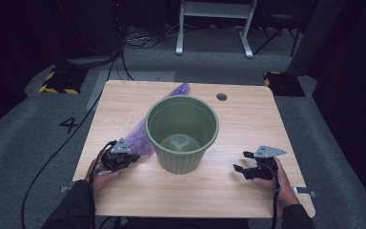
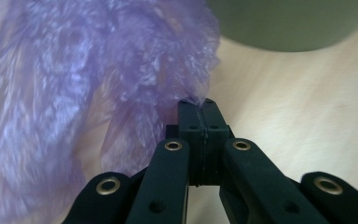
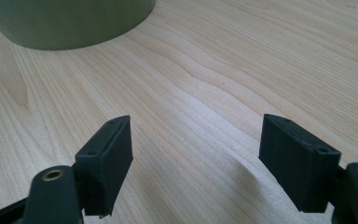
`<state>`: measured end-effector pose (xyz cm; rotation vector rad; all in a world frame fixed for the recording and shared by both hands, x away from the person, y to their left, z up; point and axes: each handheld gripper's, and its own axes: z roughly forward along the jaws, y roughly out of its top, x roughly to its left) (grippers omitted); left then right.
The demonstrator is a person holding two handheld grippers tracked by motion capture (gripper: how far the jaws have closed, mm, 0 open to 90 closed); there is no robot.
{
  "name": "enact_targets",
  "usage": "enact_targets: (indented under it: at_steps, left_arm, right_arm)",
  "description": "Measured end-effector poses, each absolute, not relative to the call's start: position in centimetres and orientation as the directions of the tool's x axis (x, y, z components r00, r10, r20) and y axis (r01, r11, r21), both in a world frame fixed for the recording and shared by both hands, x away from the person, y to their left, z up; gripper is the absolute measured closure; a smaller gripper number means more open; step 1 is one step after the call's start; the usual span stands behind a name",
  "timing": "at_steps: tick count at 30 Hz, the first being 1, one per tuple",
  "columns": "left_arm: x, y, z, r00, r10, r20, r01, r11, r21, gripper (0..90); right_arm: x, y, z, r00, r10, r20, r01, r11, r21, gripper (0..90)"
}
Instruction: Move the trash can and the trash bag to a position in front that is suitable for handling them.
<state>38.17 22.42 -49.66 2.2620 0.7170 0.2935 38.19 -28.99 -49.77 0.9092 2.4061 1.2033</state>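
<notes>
A green pot [image 1: 182, 133] is seen standing upright near the middle of the wooden counter [image 1: 248, 119] in the high view, its inside bare down to the bottom. A crumpled purple plastic bag [image 1: 143, 136] is laid along the pot's left side, running from behind the rim toward the near left, and it is touching or very nearly touching the pot wall.

To the near left of the pot, the left gripper [image 1: 124, 160] is held in the person's left hand [image 1: 102, 175], with its tip at the bag's near end. From above, the jaws cannot be made out. In the left gripper view the matter is settled: the left gripper [image 2: 196, 103] is seen with its jaws pressed together, and a corner of the translucent purple film [image 2: 98, 79] is pinched between them. The bag's wrinkled texture is shown there at close range, partly blurred, and the pot's base [image 2: 289, 23] appears at the top right.

To the near right of the pot, well apart from it, the right gripper [image 1: 243, 161] is held in the right hand [image 1: 276, 183]. In the right gripper view its jaws [image 3: 196, 154] are spread wide over bare wood grain with nothing between them, and the pot's lower wall [image 3: 70, 21] is visible at the upper left.

A small dark round hole [image 1: 221, 97] in the counter is seen beyond the pot, to its right.
</notes>
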Motion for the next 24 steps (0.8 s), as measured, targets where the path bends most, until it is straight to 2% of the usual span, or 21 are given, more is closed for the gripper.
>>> enact_targets:
  at_steps: [9,12,15,17,24]
  left_arm:
    - [36.1,17.8,-49.3,0.884,0.468,0.008,0.337,-0.648,0.683,87.1]
    - [35.5,16.3,-49.2,0.883,0.468,0.046,0.321,-0.671,0.668,84.4]
    - [35.2,15.3,-49.1,0.886,0.463,0.04,0.321,-0.672,0.667,81.4]
    - [34.9,14.8,-49.1,0.889,0.457,0.032,0.321,-0.671,0.668,78.0]
    - [34.3,13.8,-48.9,0.89,0.456,-0.009,0.333,-0.636,0.696,55.6]
  right_arm:
    - [38.1,-28.7,-49.8,-0.755,0.656,0.018,0.407,0.446,0.797,25.9]
    - [38.2,-28.7,-49.9,-0.753,0.658,0.019,0.412,0.448,0.794,26.0]
    - [38.2,-28.6,-50.0,-0.752,0.659,0.022,0.417,0.45,0.79,26.1]
    - [38.2,-28.5,-50.0,-0.753,0.658,0.018,0.417,0.455,0.787,26.1]
    - [38.3,-28.5,-50.1,-0.759,0.651,0.016,0.42,0.47,0.776,28.5]
